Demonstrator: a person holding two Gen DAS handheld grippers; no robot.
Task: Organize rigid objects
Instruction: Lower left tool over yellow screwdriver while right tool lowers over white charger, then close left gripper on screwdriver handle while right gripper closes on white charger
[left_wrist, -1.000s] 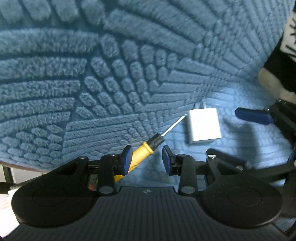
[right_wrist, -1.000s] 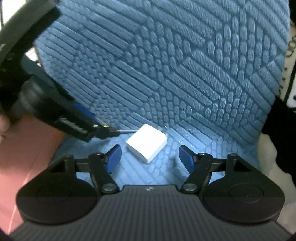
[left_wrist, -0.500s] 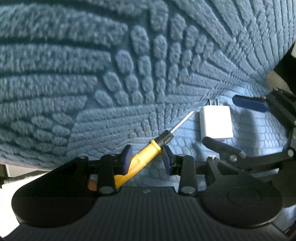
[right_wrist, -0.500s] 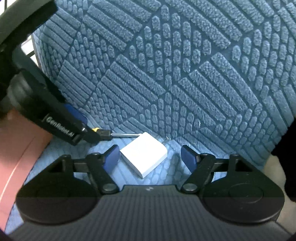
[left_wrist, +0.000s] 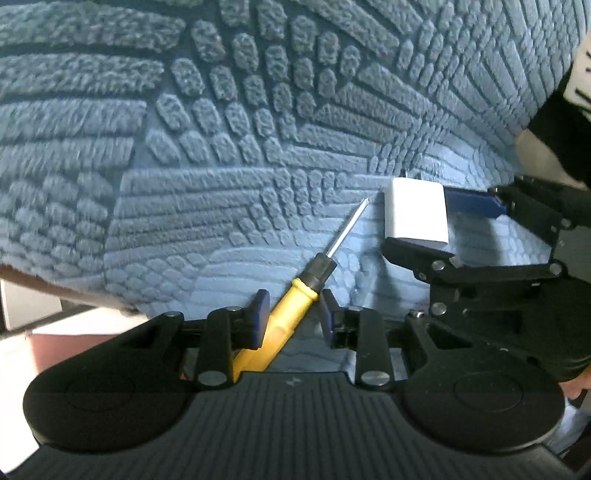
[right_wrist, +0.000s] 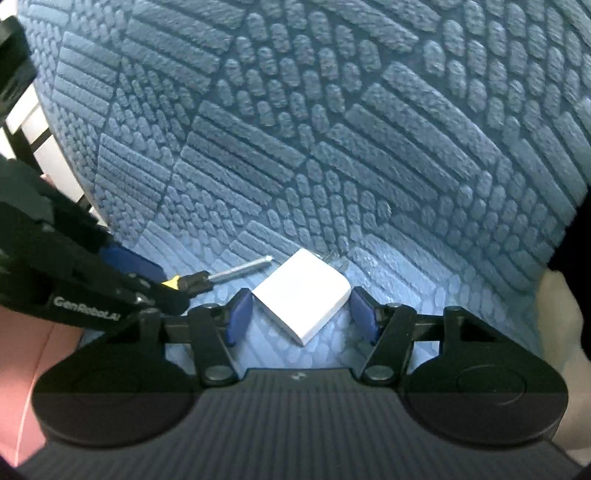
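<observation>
A yellow-handled screwdriver (left_wrist: 295, 306) lies on the blue textured mat (left_wrist: 258, 129), shaft pointing toward a white charger block (left_wrist: 413, 212). My left gripper (left_wrist: 291, 317) is open around the screwdriver's handle; the left pad is against it and the right pad stands a little off. In the right wrist view my right gripper (right_wrist: 301, 314) is open around the charger (right_wrist: 303, 295), with each blue pad close to a corner of the block. The screwdriver (right_wrist: 221, 275) shows at its left, under the left gripper's body.
The mat (right_wrist: 332, 129) fills both views. Its edge runs along the lower left (left_wrist: 55, 284), with a pale floor and a pinkish surface (right_wrist: 22, 369) beyond. A black and white object (left_wrist: 569, 103) stands at the far right.
Both grippers have come down and forward. The right gripper's fingers have narrowed and now flank the charger. The left gripper's fingers now bracket the screwdriver handle.
</observation>
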